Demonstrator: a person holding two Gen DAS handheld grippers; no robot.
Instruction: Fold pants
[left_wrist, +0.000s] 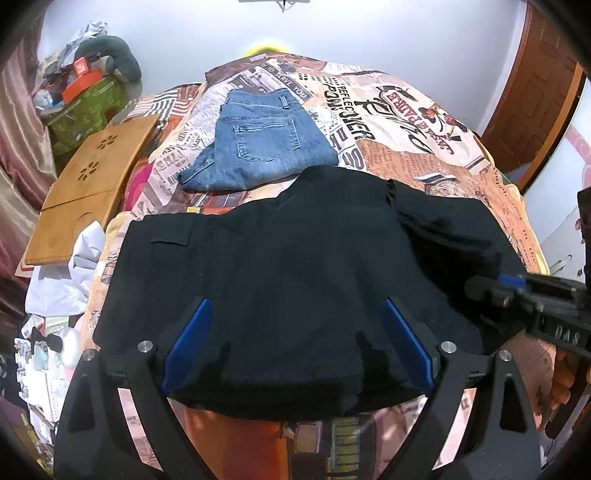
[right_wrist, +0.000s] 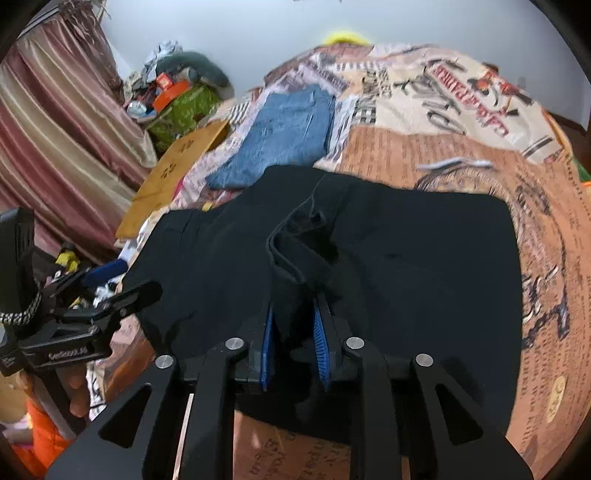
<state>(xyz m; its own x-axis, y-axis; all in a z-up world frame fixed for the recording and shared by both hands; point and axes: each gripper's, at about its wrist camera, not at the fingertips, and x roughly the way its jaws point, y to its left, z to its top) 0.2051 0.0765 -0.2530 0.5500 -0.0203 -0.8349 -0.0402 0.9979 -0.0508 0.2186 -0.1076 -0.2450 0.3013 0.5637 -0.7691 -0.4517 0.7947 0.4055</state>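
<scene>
The black pants (left_wrist: 295, 266) lie folded on the printed bedspread (left_wrist: 406, 122) before folded jeans (left_wrist: 262, 136), the right gripper (right_wrist: 295, 332) angled down, pinching a raised fold, the left gripper (left_wrist: 295, 332) spread wide above the near edge.

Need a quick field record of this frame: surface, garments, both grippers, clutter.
surface: bed with printed bedspread
work item: black pants, spread flat across the near part of the bed
other garment: folded blue jeans, beyond the black pants
left gripper: jaws wide open over the near edge of the black pants, nothing gripped
right gripper: jaws narrow, a fold of the black pants between the pads; whether it is pinched is unclear
side item: wooden board at the bed's left edge
</scene>
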